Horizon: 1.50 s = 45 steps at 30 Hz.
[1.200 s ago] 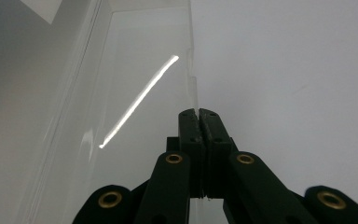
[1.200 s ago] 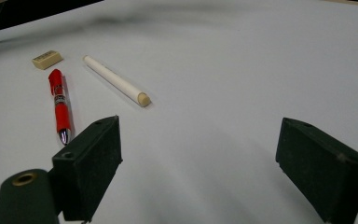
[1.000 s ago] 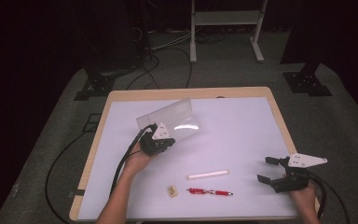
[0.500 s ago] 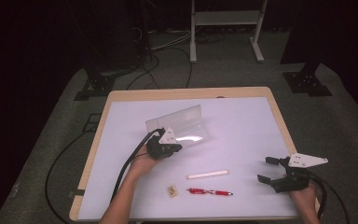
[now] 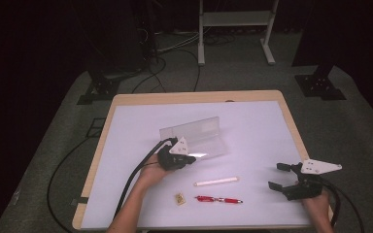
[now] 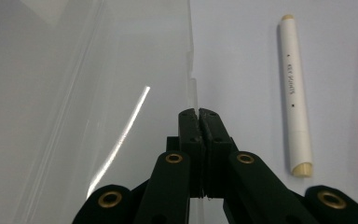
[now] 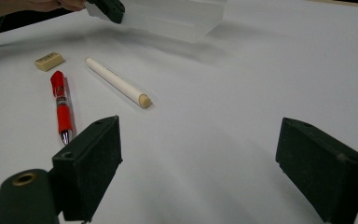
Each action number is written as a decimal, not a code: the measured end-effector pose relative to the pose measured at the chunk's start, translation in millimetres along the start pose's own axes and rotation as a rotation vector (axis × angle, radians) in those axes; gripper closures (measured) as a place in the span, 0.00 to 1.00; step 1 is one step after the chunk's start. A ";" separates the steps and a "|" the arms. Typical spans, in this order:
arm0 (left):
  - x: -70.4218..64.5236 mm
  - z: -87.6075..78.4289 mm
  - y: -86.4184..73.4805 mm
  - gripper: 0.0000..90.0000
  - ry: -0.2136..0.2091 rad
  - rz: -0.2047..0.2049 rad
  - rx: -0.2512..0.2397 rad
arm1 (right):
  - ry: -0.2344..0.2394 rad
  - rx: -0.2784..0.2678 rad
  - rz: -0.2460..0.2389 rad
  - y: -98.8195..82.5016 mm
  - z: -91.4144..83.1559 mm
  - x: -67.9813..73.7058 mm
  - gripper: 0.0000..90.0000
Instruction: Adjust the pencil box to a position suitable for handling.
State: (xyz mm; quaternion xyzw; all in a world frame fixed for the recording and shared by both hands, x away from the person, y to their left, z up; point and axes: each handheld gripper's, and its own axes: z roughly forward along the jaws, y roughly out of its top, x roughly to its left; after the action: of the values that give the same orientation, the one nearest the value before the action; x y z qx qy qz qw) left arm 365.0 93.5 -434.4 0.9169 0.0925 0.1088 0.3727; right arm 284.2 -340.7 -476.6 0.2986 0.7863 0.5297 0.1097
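A clear plastic case [image 5: 196, 136] lies open on the white table top, its lid standing up at the back. My left gripper [image 5: 192, 159] is shut on the case's front edge; in the left gripper view the jaws [image 6: 199, 114] pinch a thin clear wall of the case [image 6: 121, 70]. A white marker [image 5: 216, 181] lies in front of the case, with a red pen [image 5: 218, 199] and a small tan eraser [image 5: 179, 197] nearer the front edge. My right gripper [image 5: 278, 175] hovers open at the front right, nothing between its jaws [image 7: 205, 172].
From the right gripper view the red pen [image 7: 60, 102], the marker [image 7: 116, 81] and the eraser [image 7: 49, 61] lie ahead to the left. The table top [image 5: 252, 121] has a wooden rim. Cables and stand feet lie on the floor beyond.
My left gripper has dragged the clear case to the right and toward the front of the table. The right gripper, marker, pen and eraser have stayed put.
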 end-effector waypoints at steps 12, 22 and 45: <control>-9.6 12.0 -1.6 0.99 -0.091 0.026 -0.014 | -0.001 0.007 0.002 0.0 0.7 -0.1 0.15; -12.4 19.5 -12.2 0.98 -0.123 0.012 0.025 | 0.000 0.008 0.003 0.1 0.9 -0.7 0.15; -36.1 -41.8 -24.8 0.33 0.050 -0.131 -0.147 | -0.010 0.014 0.012 0.0 1.7 -0.8 0.15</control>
State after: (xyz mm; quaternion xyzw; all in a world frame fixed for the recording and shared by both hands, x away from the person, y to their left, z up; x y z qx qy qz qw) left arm 316.9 129.7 -427.4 0.8762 0.1533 0.1138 0.4426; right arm 285.7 -339.9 -477.4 0.3068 0.7876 0.5233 0.1084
